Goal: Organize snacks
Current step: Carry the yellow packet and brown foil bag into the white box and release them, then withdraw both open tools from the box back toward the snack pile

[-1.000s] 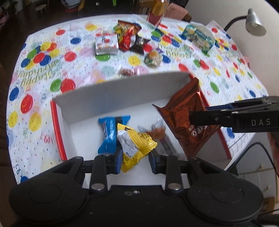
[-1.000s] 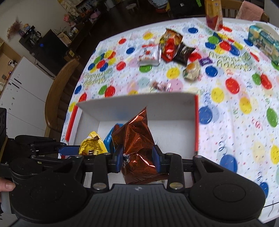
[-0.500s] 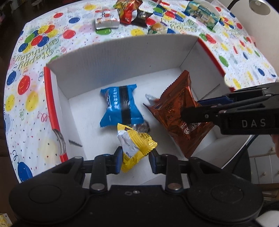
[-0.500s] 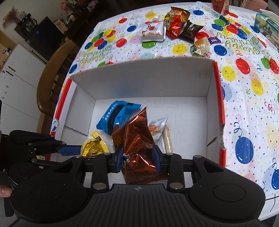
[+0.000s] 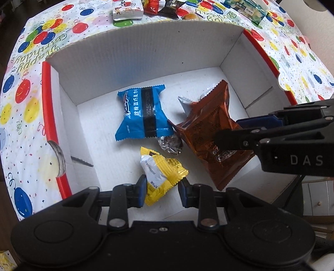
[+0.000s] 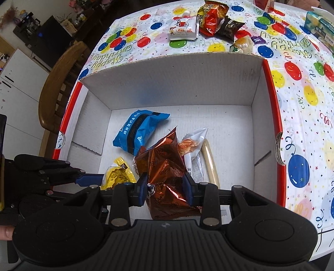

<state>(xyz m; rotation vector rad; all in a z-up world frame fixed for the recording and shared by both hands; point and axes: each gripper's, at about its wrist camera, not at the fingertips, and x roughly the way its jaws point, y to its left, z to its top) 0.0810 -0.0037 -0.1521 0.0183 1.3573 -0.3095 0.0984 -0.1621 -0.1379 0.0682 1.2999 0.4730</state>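
Note:
A white cardboard box [image 5: 146,62] with red edges lies open on the balloon tablecloth. My left gripper [image 5: 162,191] is shut on a yellow packet [image 5: 165,173] low over the box's near floor. Coming in from the right, my right gripper [image 5: 229,131] is shut on a crinkled brown foil packet [image 5: 208,129]. In the right wrist view the brown packet [image 6: 167,166] sits between the right gripper [image 6: 165,187] fingers, inside the box [image 6: 167,87]. A blue packet [image 5: 144,116] and a foil-wrapped sweet [image 5: 170,143] lie on the box floor.
In the box also lie a clear packet of orange snack [image 6: 192,143] and a pale stick [image 6: 210,162]. Beyond the box, on the cloth, are a white packet [image 6: 183,30], a red bag [image 6: 210,18], a black packet [image 6: 229,28] and a green carton [image 6: 319,25]. A wooden chair [image 6: 56,83] stands left.
Both grippers have come forward and down into the box, each still holding its packet. The box fills much more of both views.

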